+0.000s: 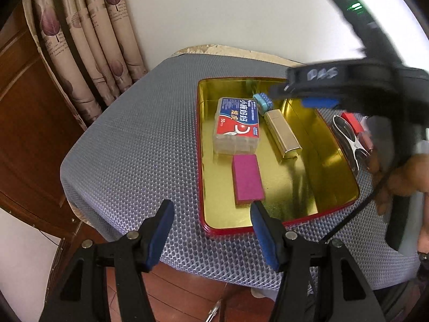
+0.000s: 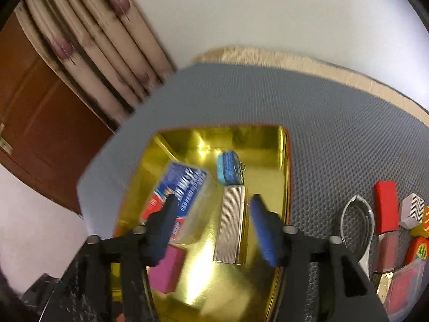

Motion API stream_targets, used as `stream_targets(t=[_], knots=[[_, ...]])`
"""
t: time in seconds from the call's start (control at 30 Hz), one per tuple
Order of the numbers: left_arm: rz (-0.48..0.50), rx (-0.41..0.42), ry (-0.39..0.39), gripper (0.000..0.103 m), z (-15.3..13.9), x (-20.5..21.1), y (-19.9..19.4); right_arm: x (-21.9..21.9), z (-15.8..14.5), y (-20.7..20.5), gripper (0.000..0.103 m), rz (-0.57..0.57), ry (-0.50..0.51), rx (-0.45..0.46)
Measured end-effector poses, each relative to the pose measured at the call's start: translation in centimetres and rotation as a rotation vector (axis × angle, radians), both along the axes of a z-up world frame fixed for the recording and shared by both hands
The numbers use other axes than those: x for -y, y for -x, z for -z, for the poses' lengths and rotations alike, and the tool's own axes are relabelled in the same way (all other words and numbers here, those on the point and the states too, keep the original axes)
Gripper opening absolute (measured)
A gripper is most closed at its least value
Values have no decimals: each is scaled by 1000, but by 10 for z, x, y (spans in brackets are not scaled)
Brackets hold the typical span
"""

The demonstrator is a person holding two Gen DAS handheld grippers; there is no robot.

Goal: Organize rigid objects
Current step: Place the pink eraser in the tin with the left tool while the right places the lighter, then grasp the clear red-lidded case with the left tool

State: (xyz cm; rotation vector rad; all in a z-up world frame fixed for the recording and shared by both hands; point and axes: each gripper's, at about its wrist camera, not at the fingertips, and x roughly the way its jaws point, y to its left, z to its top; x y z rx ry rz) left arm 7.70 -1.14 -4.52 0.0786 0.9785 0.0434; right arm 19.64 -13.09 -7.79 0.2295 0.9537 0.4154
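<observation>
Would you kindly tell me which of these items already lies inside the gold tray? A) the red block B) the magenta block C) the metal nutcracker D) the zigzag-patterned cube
B: the magenta block rests on the floor of the gold tray, while the nutcracker, red block and zigzag cube sit on the grey mat outside it.

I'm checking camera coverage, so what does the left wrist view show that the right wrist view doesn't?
Only the left wrist view shows the right gripper from outside, blurred over the tin's far end, and the person's hand.

Only the right wrist view shows the zigzag-patterned block, the yellow and orange blocks and the clear red box at the right edge.

Both show the gold tin holding the floss pick box, the magenta block, the metal case and the small blue item.
</observation>
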Motion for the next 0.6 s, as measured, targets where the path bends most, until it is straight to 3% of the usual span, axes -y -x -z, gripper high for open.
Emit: stream_targets(t=[0.1, 0.2, 0.23, 0.3, 0.37, 0.5, 0.6], knots=[[2, -4, -6, 60, 0, 1, 0, 15, -20, 25, 56, 24, -7, 107], [6, -7, -15, 60, 1, 2, 0, 33, -33, 61, 57, 76, 55, 224], [7, -7, -20, 60, 1, 2, 1, 41, -34, 75, 60, 105, 86, 256], [12, -2, -27, 60, 0, 5, 3, 62, -31, 103, 75, 164, 160, 306], [22, 3, -29, 60, -2, 7, 5, 85, -23, 125, 78, 228, 251, 329], [65, 30, -16, 60, -12, 17, 13, 159, 14, 165, 82, 368, 452, 260], [129, 59, 29, 60, -26, 32, 23, 229, 37, 188, 82, 496, 492, 163]])
